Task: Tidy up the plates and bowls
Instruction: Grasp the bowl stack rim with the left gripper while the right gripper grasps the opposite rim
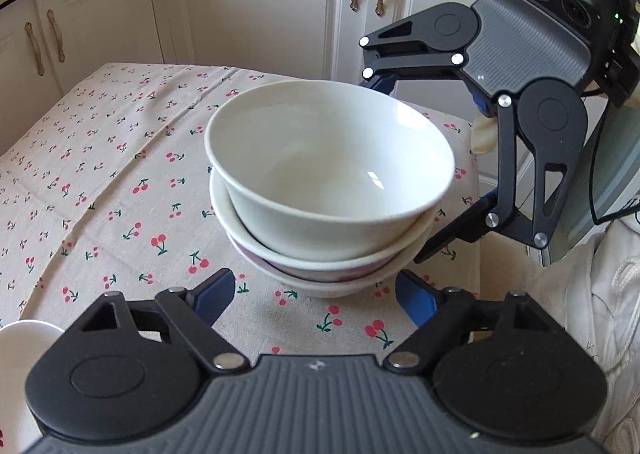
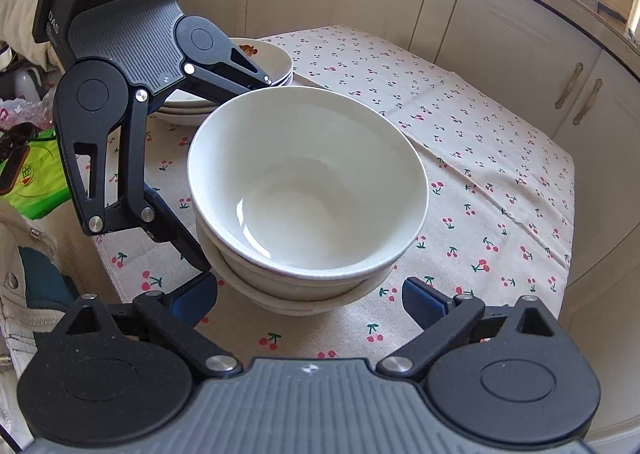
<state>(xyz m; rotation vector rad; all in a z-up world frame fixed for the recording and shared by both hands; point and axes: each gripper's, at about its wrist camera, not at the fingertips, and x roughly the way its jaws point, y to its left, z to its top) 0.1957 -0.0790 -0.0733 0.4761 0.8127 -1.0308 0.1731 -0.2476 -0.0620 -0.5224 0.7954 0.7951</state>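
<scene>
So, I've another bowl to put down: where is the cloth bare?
Bare cherry-print tablecloth runs from the bowl stack toward the cabinets. Crowded: the plates sit just behind the stack, and the left claw and right claw flank it.

Three white bowls (image 1: 328, 189) are counted, nested in one stack on the surface. A second pile of shallow plates (image 2: 276, 61) is seen behind; about three rims can be made out, though the exact number cannot be told. One cherry-print cloth (image 2: 480, 157) is spread. Two grippers are present, each with two fingers (image 1: 212, 294).
</scene>
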